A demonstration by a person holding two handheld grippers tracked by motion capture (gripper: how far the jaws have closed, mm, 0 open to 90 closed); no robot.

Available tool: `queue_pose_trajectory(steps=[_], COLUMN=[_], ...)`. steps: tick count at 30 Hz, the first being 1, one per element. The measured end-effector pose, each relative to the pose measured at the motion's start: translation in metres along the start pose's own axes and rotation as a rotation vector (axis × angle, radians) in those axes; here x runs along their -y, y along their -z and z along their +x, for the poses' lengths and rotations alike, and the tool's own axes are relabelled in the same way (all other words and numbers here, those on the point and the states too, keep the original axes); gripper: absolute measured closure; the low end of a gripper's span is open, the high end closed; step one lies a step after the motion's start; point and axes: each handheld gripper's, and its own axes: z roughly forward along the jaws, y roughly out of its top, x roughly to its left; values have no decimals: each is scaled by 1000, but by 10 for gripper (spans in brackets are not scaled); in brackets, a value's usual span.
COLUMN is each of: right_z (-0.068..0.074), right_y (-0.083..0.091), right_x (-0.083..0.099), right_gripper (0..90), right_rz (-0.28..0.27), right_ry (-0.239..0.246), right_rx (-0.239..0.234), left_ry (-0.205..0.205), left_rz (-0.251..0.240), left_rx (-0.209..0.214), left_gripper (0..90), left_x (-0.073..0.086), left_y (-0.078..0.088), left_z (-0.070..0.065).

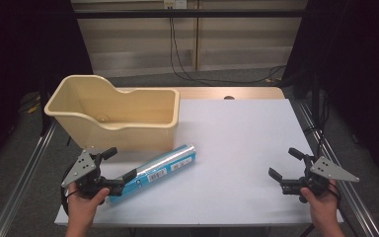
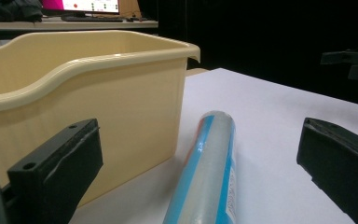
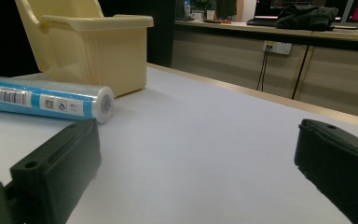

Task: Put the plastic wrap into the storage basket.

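The blue-and-clear wrapped roll point(image 1: 154, 172) lies flat on the white table sheet point(image 1: 237, 148), diagonal, near the front-left, w/ its far end just beside the front wall of the cream plastic bin point(image 1: 113, 111) and its near end between the jaws of the left gripper point(image 1: 114, 166). Jaws stand wide apart; pads clear of the roll on both sides, so nothing gripped. In the left gripper view the roll point(image 2: 209, 172) runs up the middle of the gap, bin point(image 2: 74, 107) wall close on the left, bare sheet on the right.

Room: front edge of the sheet is close behind the roll's near end; left edge of the table near too, bin blocks the way to the back-left. Right of the roll is wide open sheet, right across to the right gripper point(image 1: 286, 167). Back edge shows a strip of bare wood.

Bin: sits at back-left, upright, one end taller than the other, open top. What shows of its inside looks empty.

Hands: left hand point(image 1: 86, 200) comes in from bottom-left, gripper low, pointing along the roll toward the back-right. Right hand point(image 1: 321, 195) at front-right near the table's right edge, gripper pointing left-ish, jaws spread open w/ nothing between them; well apart from the roll point(image 3: 46, 100), which shows far off on the left of the right gripper view, in front of the bin point(image 3: 88, 42).
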Motion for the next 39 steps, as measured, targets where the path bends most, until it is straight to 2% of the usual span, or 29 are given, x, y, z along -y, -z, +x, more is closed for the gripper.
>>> queue_pose_trajectory(steps=[3, 9, 11, 12, 16, 17, 18, 19, 21, 23, 26, 27, 28, 32, 33, 34, 35, 38, 39], right_z=[0, -1, -1, -1, -1, -1, 0, 0, 1, 2, 3, 3, 3, 3, 4, 4, 4, 4, 4], right_y=[1, 2, 2, 2, 1, 1, 1, 1, 0, 0, -1, -1, -1, -2, -2, -2, -2, -2, -2], right_x=[0, 0, 0, 0, 1, 1, 1, 1, 2, 2, 2, 2, 2, 2, 2, 2, 2, 2, 2], right_gripper=[0, 0, 0, 0, 0, 0, 0, 0, 0, 0, 1, 1, 1, 1, 1, 1, 1, 1, 1], right_rz=[-1, -2, 1, 3, 22, 22, 34, 34, 40, 51, 56, 57, 59, 66, 69, 70, 70, 73, 73], right_ry=[2, 8, 11, 10, 15, 15, 21, 21, 26, 37, 42, 40, 42, 48, 52, 54, 54, 54, 56], right_rx=[1, 6, 3, 3, -7, -7, -16, -16, -24, -31, -38, -39, -42, -48, -47, -50, -51, -52, -53], left_ry=[4, 5, 2, 13, -1, -1, -15, -15, -27, -29, -33, -27, -39, -35, -47, -35, -42, -39, -46], left_rz=[-1, 39, 63, 74, 146, 146, 184, 184, 225, 277, 303, 341, 366, 427, 450, 459, 495, 521, 560], left_rx=[-5, -8, -2, 2, 1, 1, -1, -1, 7, 27, 45, 62, 64, 81, 81, 81, 87, 91, 96], left_gripper=[1, 1, 1, 1, 1, 1, 1, 1, 1, 1, 1, 1, 1, 1, 1, 1, 1, 1, 1], left_x=[-1, -3, -5, -6, -10, -10, -12, -12, -14, -16, -18, -20, -21, -25, -27, -28, -32, -35, -36], left_y=[0, -3, -5, -6, -14, -14, -19, -19, -24, -31, -36, -43, -45, -53, -56, -58, -62, -66, -71], left_z=[0, -1, -2, -3, -7, -7, -9, -9, -10, -12, -13, -15, -15, -14, -13, -14, -13, -12, -11])
